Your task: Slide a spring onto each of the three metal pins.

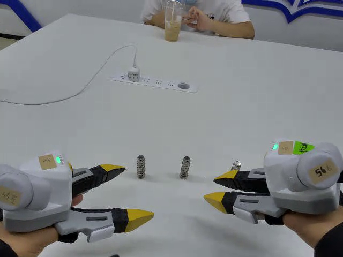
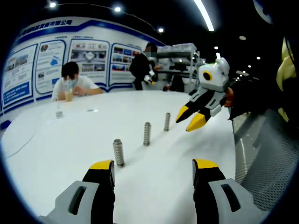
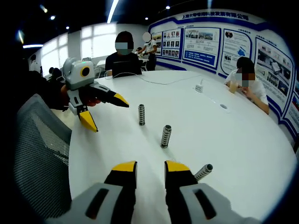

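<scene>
Three springs stand in a row on the white table (image 1: 241, 118), between our two grippers: left spring (image 1: 141, 166), middle spring (image 1: 185, 167), and right spring (image 3: 202, 173), which sits just beside our right gripper (image 1: 214, 187). From the head view that last one is mostly tucked behind the gripper's upper jaw, with just the rounded metal pin cap (image 1: 236, 165) poking up. The right gripper view does show coils wrapped round it under the cap. It looks tilted there, though that could easily be the fisheye, so we can't call it.

Our left gripper (image 1: 134, 193) has its jaws spread wide with nothing in them, near the left spring but not touching it. The right gripper's jaws are parted only a little, also empty as far as we can see.

So our read: all three look loaded and the job's basically done. The only thing left, maybe, is checking that the right spring is seated all the way down.
</scene>
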`<state>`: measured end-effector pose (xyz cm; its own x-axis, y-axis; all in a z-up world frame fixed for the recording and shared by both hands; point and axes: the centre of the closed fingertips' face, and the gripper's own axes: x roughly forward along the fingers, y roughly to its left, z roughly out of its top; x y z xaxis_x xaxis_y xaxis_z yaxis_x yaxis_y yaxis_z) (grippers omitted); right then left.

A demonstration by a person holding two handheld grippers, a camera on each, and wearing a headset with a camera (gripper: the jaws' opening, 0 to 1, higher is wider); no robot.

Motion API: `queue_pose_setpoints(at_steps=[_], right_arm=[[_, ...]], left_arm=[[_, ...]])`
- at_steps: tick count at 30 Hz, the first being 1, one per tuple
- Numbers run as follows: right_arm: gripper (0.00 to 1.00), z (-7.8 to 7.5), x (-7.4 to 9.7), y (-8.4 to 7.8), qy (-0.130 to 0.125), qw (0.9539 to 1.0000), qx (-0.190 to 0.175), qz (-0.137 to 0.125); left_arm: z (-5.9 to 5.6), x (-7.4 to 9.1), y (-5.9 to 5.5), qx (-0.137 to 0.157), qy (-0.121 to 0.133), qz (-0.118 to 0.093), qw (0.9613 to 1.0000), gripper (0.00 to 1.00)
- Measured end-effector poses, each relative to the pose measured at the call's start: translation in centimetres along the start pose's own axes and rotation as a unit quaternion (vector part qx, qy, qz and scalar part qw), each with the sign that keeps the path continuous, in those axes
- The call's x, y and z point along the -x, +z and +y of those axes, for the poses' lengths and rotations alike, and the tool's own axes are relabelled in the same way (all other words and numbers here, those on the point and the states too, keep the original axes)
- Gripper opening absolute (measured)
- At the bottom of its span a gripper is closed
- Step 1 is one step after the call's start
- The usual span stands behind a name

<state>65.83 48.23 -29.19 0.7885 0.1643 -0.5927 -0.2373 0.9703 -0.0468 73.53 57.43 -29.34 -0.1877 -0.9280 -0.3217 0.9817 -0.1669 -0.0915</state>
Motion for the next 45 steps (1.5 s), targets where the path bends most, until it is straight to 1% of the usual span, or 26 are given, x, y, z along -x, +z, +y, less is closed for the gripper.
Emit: queue_pose_setpoints(at_steps=[7,13,19,23,30,34,40,45], right_arm=[[0.26,-0.9,1.0,-0.7,-0.012,0.9999,-0.005,-0.002],[0.30,-1.4,1.7,-1.2,-0.016,0.9998,-0.006,-0.002],[0.33,-2.2,2.5,-2.0,-0.024,0.9995,-0.018,-0.003],[0.35,-2.4,2.8,-2.1,-0.029,0.9994,-0.020,-0.006],[0.42,-3.0,3.4,-2.6,-0.038,0.9990,-0.022,-0.011],[0.46,-3.3,3.6,-2.7,-0.043,0.9986,-0.025,-0.014],[0.52,-3.4,3.8,-2.7,-0.046,0.9982,-0.033,-0.021],[0.54,-3.6,4.0,-2.8,-0.050,0.9977,-0.039,-0.025]], left_arm=[[0.0,-0.1,0.0,0.001,-0.001,0.001,1.0000,0.69],[0.0,-0.1,-0.2,0.002,0.000,0.003,1.0000,0.69],[0.1,-0.1,-0.4,0.004,0.002,0.005,1.0000,0.70],[0.1,0.0,-0.4,0.004,0.002,0.006,1.0000,0.70],[0.5,0.1,-0.5,0.005,0.005,0.006,1.0000,0.70],[0.5,0.1,-0.5,0.005,0.005,0.006,1.0000,0.70],[0.5,0.2,-0.6,0.006,0.006,0.006,0.9999,0.71],[0.6,0.2,-0.5,0.007,0.009,0.005,0.9999,0.71]])
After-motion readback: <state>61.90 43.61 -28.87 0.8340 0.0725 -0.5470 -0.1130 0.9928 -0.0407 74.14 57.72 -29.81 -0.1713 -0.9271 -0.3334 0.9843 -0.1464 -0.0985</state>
